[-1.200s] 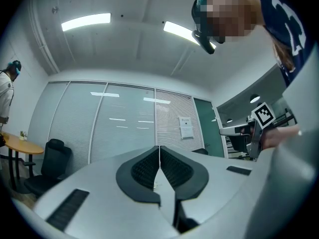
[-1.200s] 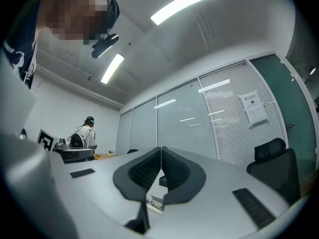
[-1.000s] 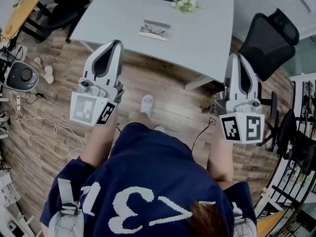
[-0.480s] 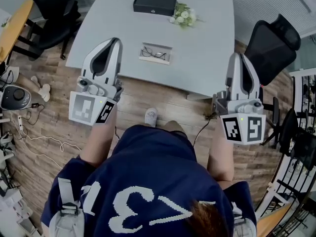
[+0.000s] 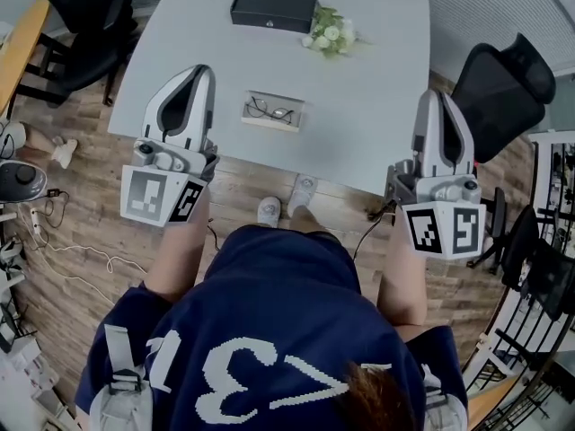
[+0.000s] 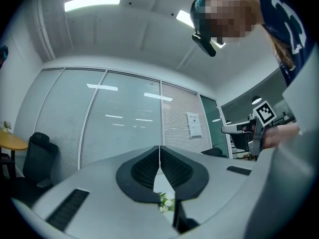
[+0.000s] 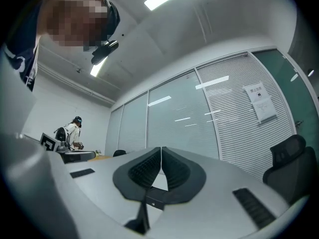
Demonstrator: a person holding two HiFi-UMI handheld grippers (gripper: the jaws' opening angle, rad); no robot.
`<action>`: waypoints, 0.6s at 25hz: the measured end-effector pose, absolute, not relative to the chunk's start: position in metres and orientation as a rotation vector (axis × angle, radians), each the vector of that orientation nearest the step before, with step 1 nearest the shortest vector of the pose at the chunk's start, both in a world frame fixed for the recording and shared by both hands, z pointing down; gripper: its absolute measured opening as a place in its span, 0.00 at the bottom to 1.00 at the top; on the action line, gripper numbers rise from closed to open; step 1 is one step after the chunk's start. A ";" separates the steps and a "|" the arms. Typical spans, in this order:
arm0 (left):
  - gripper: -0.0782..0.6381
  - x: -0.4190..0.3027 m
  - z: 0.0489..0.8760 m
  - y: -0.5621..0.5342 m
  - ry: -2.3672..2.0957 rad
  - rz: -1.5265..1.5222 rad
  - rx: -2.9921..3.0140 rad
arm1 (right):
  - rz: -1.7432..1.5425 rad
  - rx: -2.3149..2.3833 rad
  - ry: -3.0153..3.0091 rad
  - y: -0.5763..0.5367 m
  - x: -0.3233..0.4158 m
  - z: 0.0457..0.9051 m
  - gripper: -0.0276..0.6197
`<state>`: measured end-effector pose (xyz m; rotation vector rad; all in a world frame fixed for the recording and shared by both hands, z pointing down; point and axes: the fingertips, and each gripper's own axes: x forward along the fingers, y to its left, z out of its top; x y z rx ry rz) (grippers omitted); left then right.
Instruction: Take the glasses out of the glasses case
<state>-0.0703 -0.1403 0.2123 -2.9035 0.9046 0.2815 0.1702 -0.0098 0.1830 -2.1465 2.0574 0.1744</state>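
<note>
Pale grey flat-topped table (image 5: 377,106) carries three items. Black rectangular box (image 5: 274,6) sits at the far edge, with a small bunch of white flowers with green leaves (image 5: 329,34) just beside it on the right. Open shallow beige glasses case (image 5: 269,125) lies nearer the front edge, well apart from both, dark thin-framed glasses (image 5: 269,110) inside.

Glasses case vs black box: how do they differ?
The glasses case is pale and open, glasses showing inside; the black box is dark and looks shut. The box is bigger than the case. The case lies nearer the person, the box farther, by flowers. Both lie flat on the table.
</note>
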 end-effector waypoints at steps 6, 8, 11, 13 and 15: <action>0.14 -0.038 0.188 -0.161 0.967 0.329 -2.834 | 0.258 -2.061 2.099 -0.039 0.206 0.153 0.09; 0.14 -0.017 0.191 -0.176 0.986 0.327 -2.816 | 0.260 -2.037 2.111 -0.056 0.229 0.156 0.08; 0.14 0.003 0.196 -0.189 1.013 0.304 -2.783 | 0.253 -2.012 2.132 -0.075 0.251 0.161 0.08; 0.14 0.011 0.198 -0.194 1.032 0.292 -2.777 | 0.242 -2.001 2.147 -0.083 0.259 0.162 0.09; 0.14 0.016 0.200 -0.198 1.047 0.284 -2.780 | 0.231 -1.992 2.154 -0.090 0.265 0.163 0.09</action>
